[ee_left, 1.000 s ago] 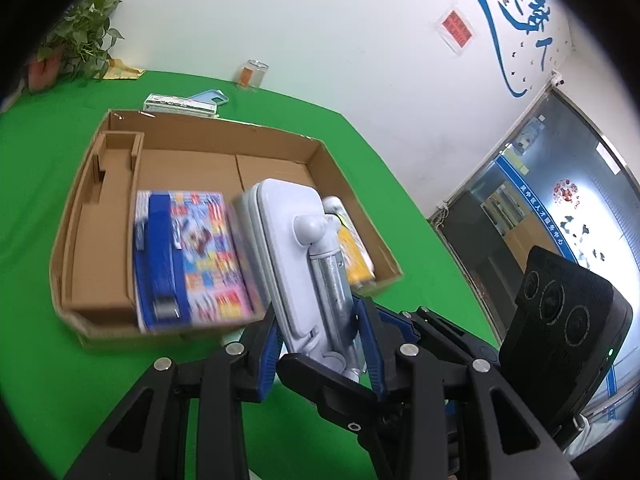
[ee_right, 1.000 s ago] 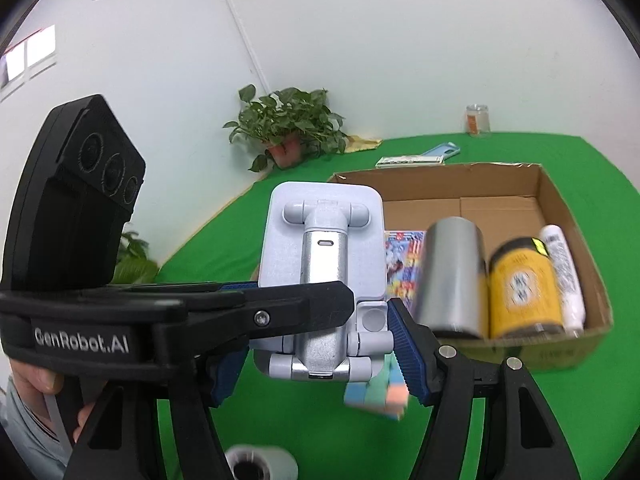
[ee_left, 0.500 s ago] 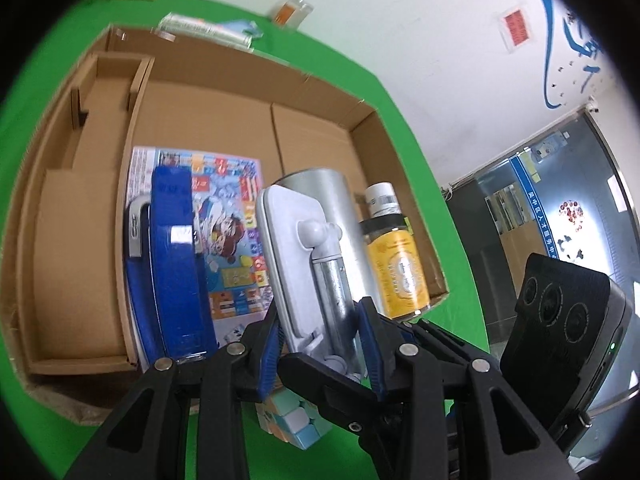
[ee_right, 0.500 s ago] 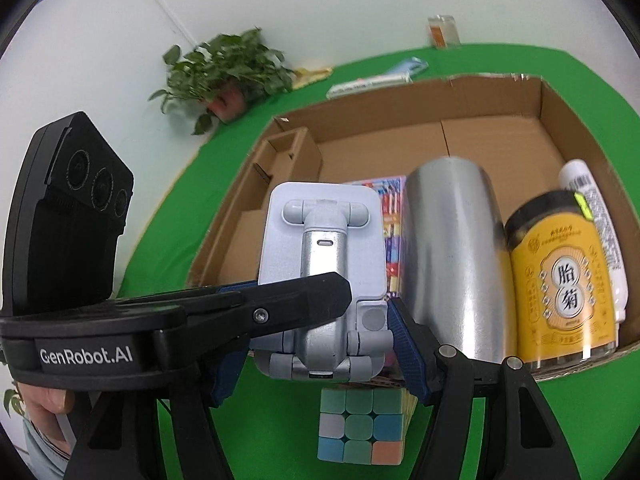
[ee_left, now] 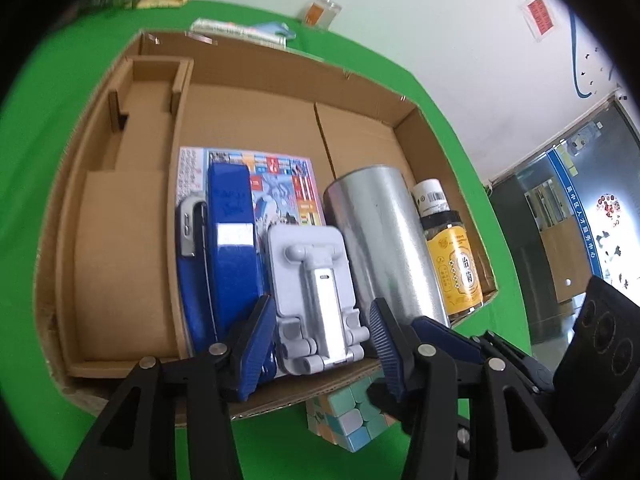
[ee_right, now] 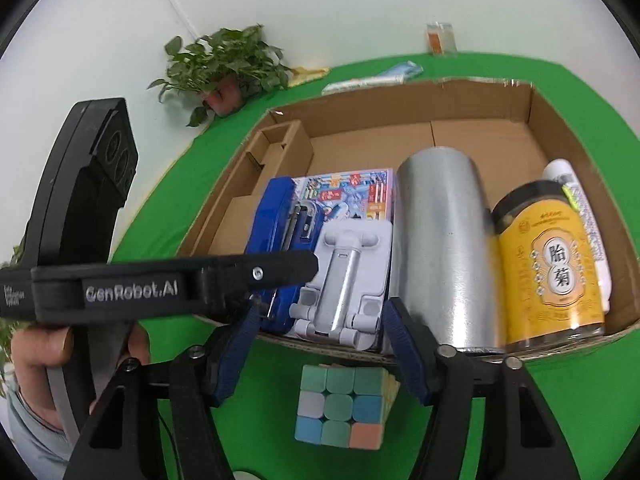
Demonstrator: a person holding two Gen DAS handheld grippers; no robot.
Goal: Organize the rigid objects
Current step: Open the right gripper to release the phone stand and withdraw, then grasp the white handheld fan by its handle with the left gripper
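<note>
A pale grey folding phone stand (ee_left: 312, 288) (ee_right: 348, 272) lies in the cardboard box (ee_left: 240, 80) at its near wall, between a blue stapler (ee_left: 232, 240) and a silver cylinder (ee_left: 384, 240). My left gripper (ee_left: 320, 340) straddles the stand's foot end; its jaws are opening and a thin gap shows on each side. My right gripper (ee_right: 322, 332) hovers over the same end with its jaws closing, pads off the stand. The left gripper's black arm (ee_right: 180, 284) crosses the right wrist view.
The box also holds a colourful booklet (ee_left: 280, 184), a yellow jar (ee_right: 552, 264) and a white bottle (ee_right: 580, 200). A pastel puzzle cube (ee_right: 344, 404) sits on the green cloth in front of the box. A potted plant (ee_right: 224, 64) and a small glass jar (ee_right: 440, 38) stand at the back.
Both grippers came down over the box's near side. The stand, gripped by the left gripper before, now lies in the box with the left jaws spread wider around it.
</note>
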